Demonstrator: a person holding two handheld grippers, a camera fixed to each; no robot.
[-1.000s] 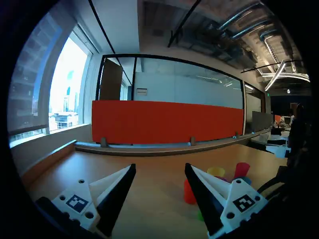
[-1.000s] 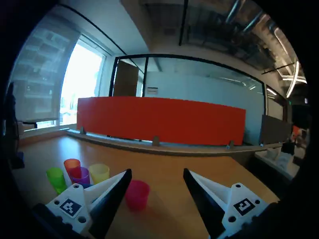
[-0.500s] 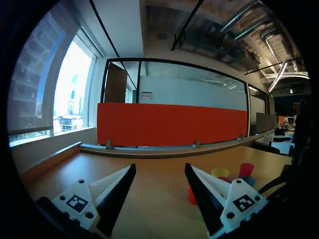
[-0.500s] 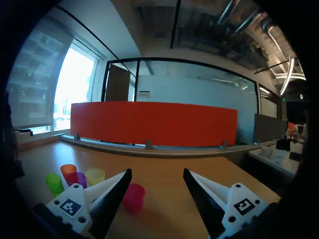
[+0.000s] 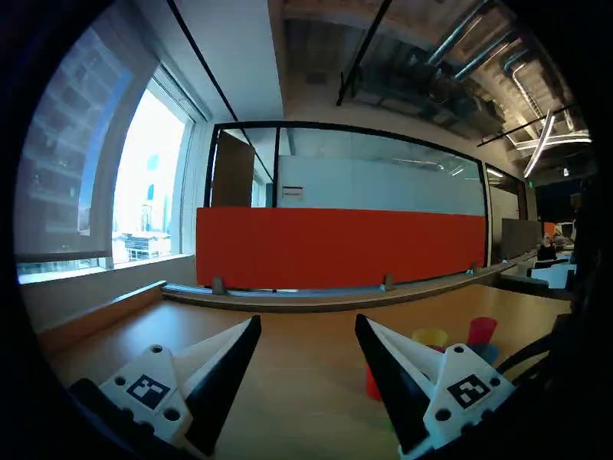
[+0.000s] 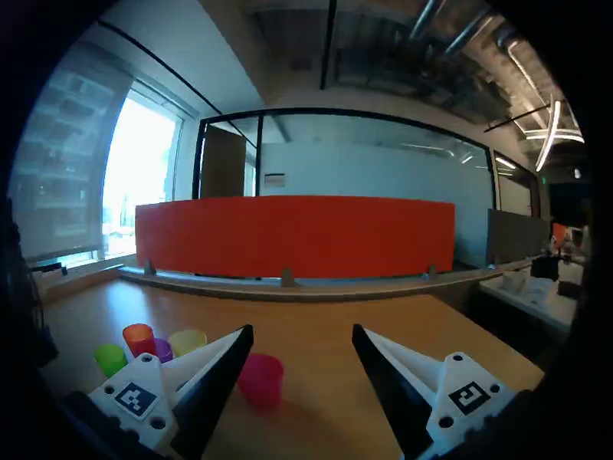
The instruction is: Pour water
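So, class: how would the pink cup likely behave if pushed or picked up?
The pink cup looks like thin translucent plastic, so probably light and slightly squeezable. It stands upright on the smooth table, so a push may slide or tip it.

The gripper (image 6: pixel 301 330) hangs with jaws wide apart and nothing between them, over a wooden table (image 6: pixel 329 314). A pink cup (image 6: pixel 260 378) stands just beside its left finger. Farther left cluster green (image 6: pixel 110 357), orange (image 6: pixel 139 338), purple (image 6: pixel 162 349) and yellow (image 6: pixel 187 340) cups. Well ahead stands an orange partition (image 6: pixel 295 234).
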